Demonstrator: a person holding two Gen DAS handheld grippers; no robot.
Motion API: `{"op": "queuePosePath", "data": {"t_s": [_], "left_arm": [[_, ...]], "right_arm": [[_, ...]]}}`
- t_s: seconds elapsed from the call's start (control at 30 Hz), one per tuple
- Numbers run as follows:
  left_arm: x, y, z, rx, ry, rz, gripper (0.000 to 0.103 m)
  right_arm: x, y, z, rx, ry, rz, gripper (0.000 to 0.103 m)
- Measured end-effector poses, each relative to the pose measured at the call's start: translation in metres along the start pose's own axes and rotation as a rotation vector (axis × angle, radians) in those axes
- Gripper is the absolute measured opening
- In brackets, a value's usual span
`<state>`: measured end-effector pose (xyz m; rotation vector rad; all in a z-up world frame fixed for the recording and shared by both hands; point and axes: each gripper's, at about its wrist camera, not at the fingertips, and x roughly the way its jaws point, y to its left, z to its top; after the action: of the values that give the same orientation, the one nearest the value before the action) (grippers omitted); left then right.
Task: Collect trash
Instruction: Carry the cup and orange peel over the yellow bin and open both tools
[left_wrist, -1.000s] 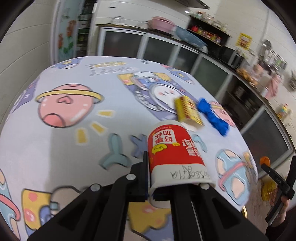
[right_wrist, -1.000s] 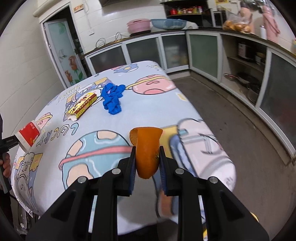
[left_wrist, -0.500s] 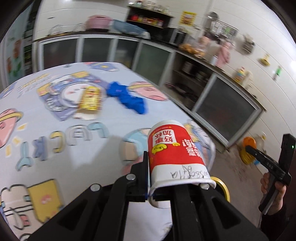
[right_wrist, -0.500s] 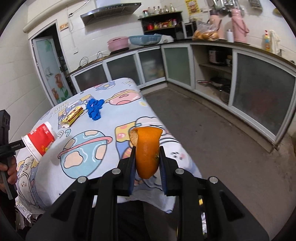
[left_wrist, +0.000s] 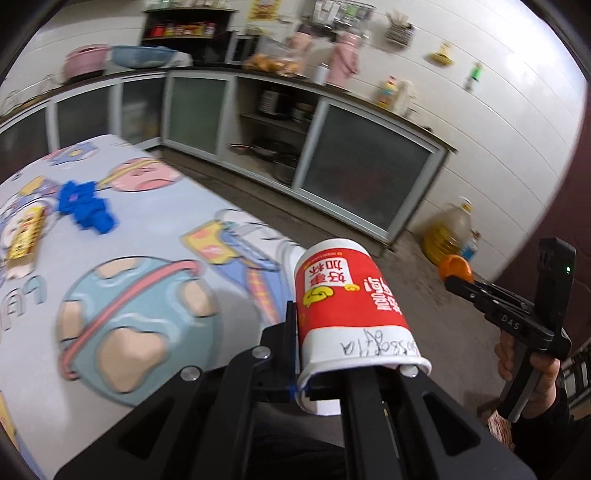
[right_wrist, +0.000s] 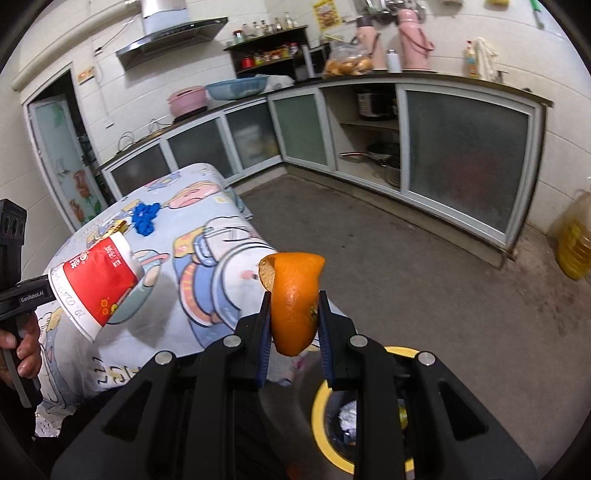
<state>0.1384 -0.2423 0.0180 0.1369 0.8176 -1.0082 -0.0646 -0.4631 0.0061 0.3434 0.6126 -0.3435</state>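
My left gripper is shut on the rim of a red and white paper cup, held tilted past the edge of the table. The right wrist view shows that cup at the left, in the left gripper. My right gripper is shut on a piece of orange peel, above a yellow-rimmed bin with scraps inside. The left wrist view shows the peel and the right gripper at the right. A blue glove and a yellow wrapper lie on the table.
The cartoon-print tablecloth hangs over the table's near edge. Kitchen cabinets run along the walls behind bare concrete floor. A yellow oil jug stands on the floor by the right wall. A person's hand holds each gripper.
Both grippers have swung away from the table toward the floor, keeping the cup and the peel. The yellow-rimmed bin has come into view under the right gripper.
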Motion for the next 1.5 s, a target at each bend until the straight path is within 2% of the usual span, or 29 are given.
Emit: {"op": "queuePosePath", "data": {"t_s": [0.33,0.47,1.03,1.5], "left_arm": [[0.057,-0.079,-0.008,0.134,0.090,-0.121,0.002],[0.077,-0.100,-0.013,0.161,0.120,-0.138,0.002],[0.147,-0.144,-0.038,0.225,0.239,-0.119,0.002],[0.199,-0.146,-0.055,0.223,0.338,-0.063,0.002]], "right_arm": [[-0.018,-0.048,-0.029,0.070,0.013,-0.078,0.021],[-0.016,-0.058,-0.040,0.078,0.024,-0.108,0.021],[0.004,-0.102,-0.085,0.159,0.111,-0.173,0.021],[0.045,-0.123,-0.116,0.214,0.258,-0.225,0.021]]}}
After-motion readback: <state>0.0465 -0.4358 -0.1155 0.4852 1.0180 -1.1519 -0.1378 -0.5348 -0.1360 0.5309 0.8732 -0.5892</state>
